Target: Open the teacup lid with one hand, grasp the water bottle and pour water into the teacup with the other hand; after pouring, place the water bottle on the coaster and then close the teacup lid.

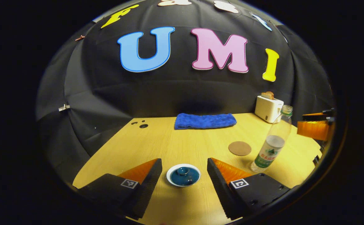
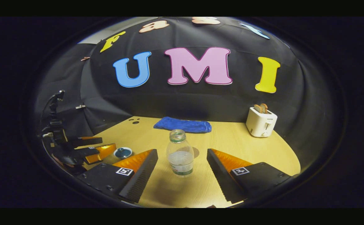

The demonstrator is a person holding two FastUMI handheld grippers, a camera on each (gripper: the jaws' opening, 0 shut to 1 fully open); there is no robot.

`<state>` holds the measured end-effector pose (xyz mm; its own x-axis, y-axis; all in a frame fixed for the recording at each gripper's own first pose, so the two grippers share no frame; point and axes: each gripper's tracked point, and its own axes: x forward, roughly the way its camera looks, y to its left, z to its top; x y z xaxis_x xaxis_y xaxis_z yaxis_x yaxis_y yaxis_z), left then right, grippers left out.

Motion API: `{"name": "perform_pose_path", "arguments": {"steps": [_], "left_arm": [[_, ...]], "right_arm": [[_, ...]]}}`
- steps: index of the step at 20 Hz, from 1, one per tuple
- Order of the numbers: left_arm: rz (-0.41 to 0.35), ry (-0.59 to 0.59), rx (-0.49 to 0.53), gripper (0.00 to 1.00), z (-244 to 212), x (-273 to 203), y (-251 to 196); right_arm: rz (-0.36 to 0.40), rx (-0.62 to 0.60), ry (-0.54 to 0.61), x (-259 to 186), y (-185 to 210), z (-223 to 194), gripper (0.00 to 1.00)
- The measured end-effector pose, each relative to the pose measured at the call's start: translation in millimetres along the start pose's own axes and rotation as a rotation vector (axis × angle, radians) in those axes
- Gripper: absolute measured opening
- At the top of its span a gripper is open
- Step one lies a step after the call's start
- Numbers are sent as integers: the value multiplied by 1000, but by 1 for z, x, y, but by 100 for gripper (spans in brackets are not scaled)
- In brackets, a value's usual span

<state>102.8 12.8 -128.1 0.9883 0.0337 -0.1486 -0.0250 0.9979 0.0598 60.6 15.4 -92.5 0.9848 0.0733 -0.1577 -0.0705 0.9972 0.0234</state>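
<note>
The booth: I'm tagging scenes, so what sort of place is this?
Probably a staged kitchen-table set: a wooden table before a black cloth wall, with a toaster, lidded teacup and water bottle.

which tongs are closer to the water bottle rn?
Right. The right tongs are open with the water bottle standing between the fingers, untouched. The left tongs are open around the lidded teacup, with the bottle off to their right.

Left tool point(image 1: 184, 178): wedge-shaped fingers, a square black-and-white marker at 7 and 5 o'clock; right tool point(image 2: 182, 175) alike.
</note>
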Motion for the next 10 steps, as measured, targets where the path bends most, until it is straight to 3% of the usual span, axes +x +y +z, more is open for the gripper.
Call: {"name": "perform_pose_path", "arguments": {"steps": [10], "left_arm": [[-16, 25, 18, 73, -41, 41, -3]], "right_arm": [[24, -4, 50, 22, 1, -27, 99]]}}
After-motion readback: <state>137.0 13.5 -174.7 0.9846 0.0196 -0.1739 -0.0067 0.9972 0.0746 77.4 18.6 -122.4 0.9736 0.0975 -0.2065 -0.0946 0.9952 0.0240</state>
